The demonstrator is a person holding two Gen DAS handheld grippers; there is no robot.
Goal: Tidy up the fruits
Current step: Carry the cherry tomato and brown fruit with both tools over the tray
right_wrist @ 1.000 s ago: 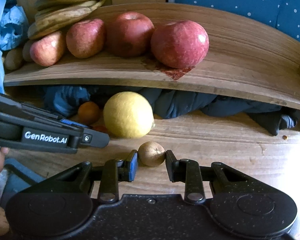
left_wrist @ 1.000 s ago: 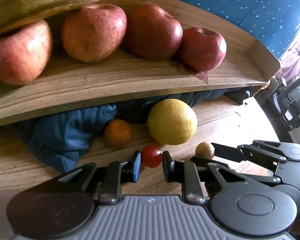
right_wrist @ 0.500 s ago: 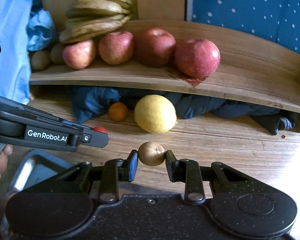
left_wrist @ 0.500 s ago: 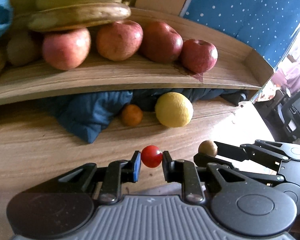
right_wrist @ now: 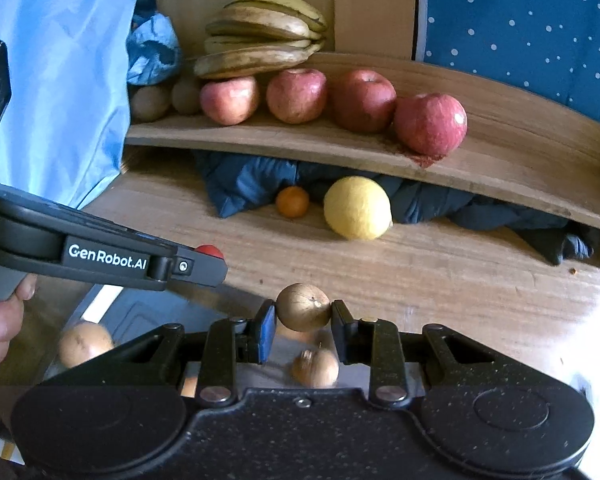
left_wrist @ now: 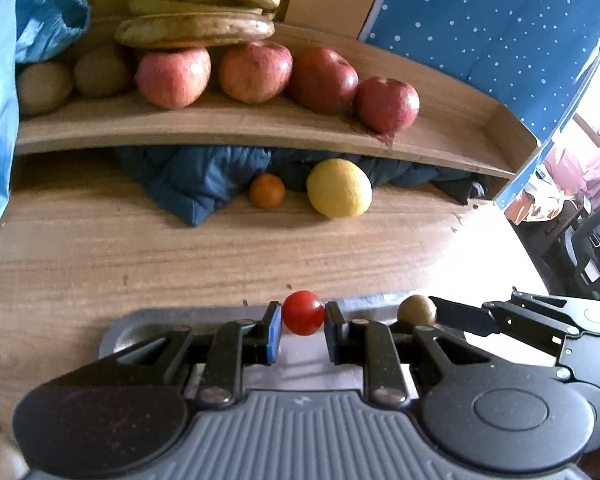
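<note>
Tomato [left_wrist: 302, 312], glossy red; brown fruit [right_wrist: 303, 307], dull, round.

Both views ride low behind their own fingers and face the wooden shelf [left_wrist: 228, 130] at the back of the table [left_wrist: 100, 248]. The left wrist view looks from the table's near edge, slightly leftward of the other, with the right gripper [left_wrist: 420, 312] entering at its right edge. The right wrist view sits equally near, with the left gripper [right_wrist: 216, 264] crossing its left side. Both share the shelf, the lemon [right_wrist: 357, 208] and the blue cloth [right_wrist: 252, 184] beneath it.
</note>
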